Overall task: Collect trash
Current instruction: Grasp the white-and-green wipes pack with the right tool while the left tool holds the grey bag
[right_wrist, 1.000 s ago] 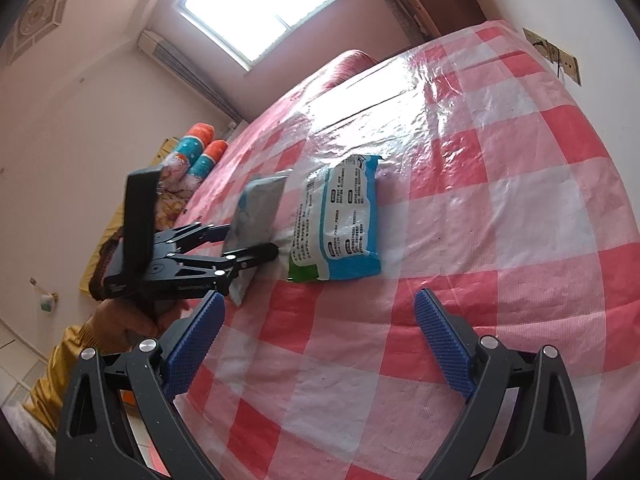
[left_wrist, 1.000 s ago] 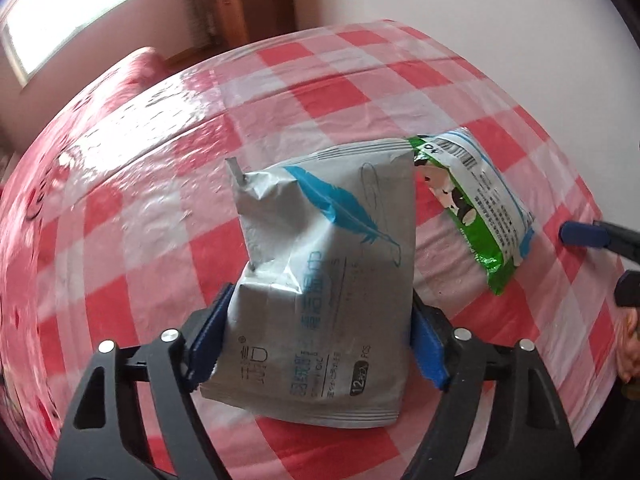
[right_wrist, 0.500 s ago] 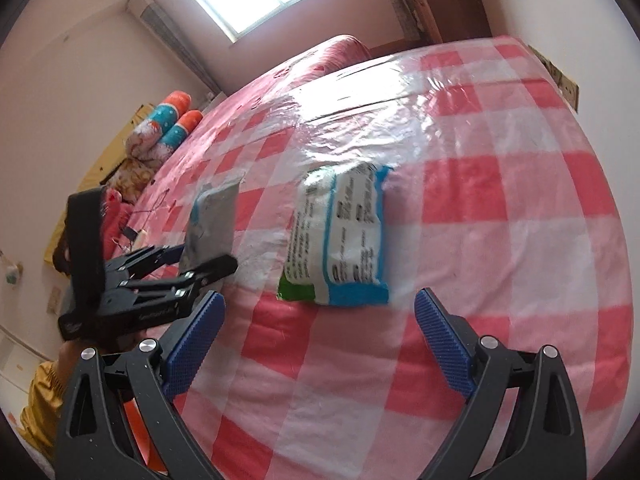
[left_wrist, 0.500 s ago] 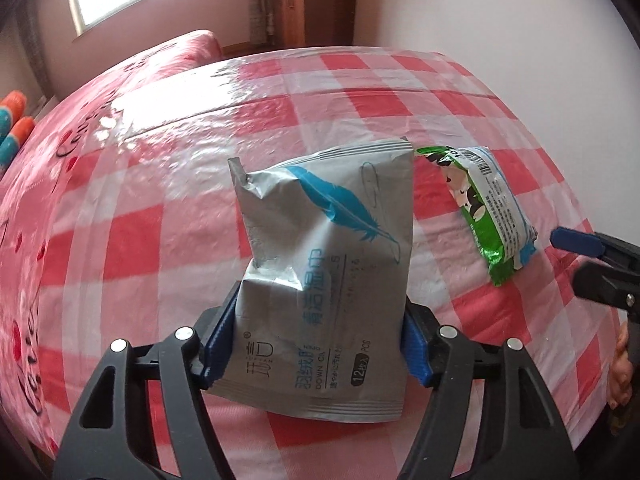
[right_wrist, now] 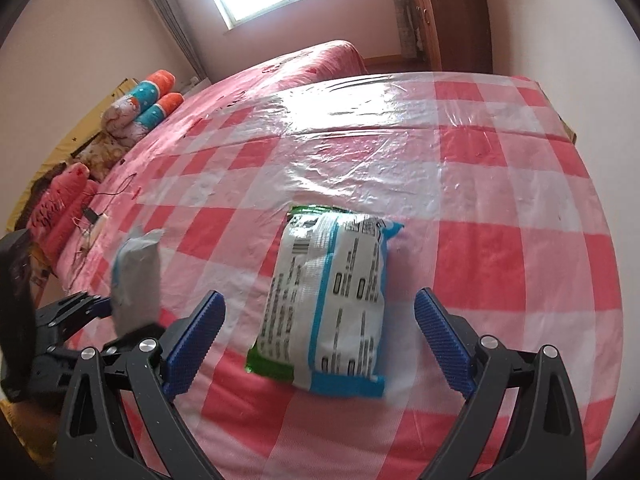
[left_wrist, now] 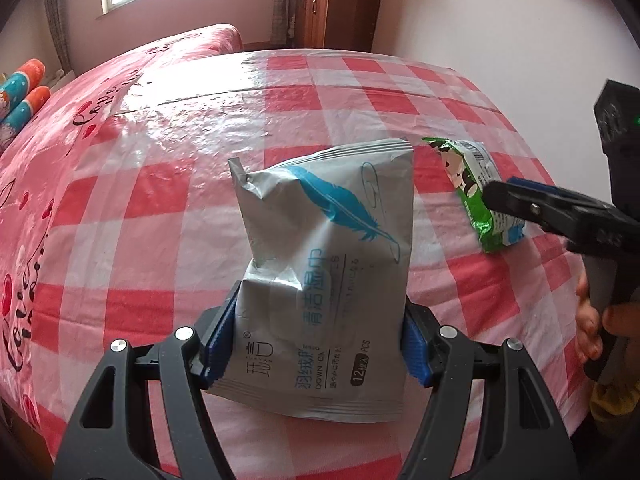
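Note:
A crumpled grey wipes packet with a blue feather print sits between the blue pads of my left gripper, which is shut on its lower sides. The right wrist view shows the same packet and left gripper at the left. A green, white and blue snack packet lies flat on the red-and-white checked tablecloth. My right gripper stands open, one pad on either side of it without touching. In the left wrist view the snack packet is partly hidden behind the right gripper.
A hand holds the right gripper's handle at the table's right edge. A pink wall runs close along that side. Beyond the table are a red bed, rolled pillows and a wooden cabinet.
My left jaws have narrowed onto the grey packet. The right gripper has moved in over the snack packet, which now lies between its pads. Both views have rolled.

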`<state>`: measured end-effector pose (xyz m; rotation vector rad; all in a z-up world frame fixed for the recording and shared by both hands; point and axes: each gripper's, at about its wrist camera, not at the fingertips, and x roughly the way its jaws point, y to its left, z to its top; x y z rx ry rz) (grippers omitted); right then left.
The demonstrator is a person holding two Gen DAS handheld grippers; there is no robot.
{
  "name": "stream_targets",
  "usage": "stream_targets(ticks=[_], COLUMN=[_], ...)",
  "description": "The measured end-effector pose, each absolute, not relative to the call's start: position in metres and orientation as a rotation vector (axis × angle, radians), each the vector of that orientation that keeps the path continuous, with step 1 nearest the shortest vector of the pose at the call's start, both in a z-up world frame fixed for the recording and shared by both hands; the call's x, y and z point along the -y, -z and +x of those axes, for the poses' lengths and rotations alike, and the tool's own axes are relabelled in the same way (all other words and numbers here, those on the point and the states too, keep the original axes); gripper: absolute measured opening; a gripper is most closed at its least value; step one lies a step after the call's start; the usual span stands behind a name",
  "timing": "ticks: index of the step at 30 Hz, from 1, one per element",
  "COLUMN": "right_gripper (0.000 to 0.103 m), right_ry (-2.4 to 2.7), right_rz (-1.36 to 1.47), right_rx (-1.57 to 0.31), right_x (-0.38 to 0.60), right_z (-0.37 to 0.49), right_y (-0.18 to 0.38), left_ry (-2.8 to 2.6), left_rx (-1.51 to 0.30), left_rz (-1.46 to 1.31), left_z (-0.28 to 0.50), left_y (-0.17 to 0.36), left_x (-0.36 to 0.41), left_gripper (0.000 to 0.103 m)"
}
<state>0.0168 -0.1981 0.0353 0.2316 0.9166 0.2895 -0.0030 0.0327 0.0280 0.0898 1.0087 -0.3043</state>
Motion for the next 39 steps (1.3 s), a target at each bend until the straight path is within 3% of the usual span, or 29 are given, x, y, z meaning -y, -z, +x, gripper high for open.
stream_targets(ticks=[3,5,12,19,24,31,39], right_gripper=[0.094,0.083,0.079,0.064,0.062,0.047,0.042], right_ry=[-0.291,-0.291,-0.281,-0.235,-0.216,-0.214,-0.214], right_rz=[0.223,0.205,0.181,0.133,0.086,0.069,0.057], right_rx=[-0.916,-0.918,-0.905,-0.893,-0.884,-0.873,-0.863], right_x=[0.194,0.191,0.188,0.186,0.183,0.186,0.186], right_z=[0.021,0.023,0.023,0.023,0.022,0.017,0.004], right_y=[-0.033,-0.031,-0.03,-0.03,-0.028,-0.028,-0.03], left_ry=[0.296,0.292,0.283,0.265,0.252,0.255,0.261], left_rx=[-1.005,-1.003,-0.988,-0.98,-0.975,-0.975,-0.972], left_rz=[0.089,0.086,0.091,0.098,0.112,0.111,0.116], left_z=[-0.005,-0.006,-0.012,-0.016,-0.019,-0.023,-0.035], left_y=[-0.028,-0.028,-0.027,-0.026,-0.026,-0.026,-0.026], left_x=[-0.034,-0.034,-0.035,-0.032,-0.029,-0.029,-0.026], left_gripper=[0.07,0.07,0.07,0.07,0.07,0.07,0.07])
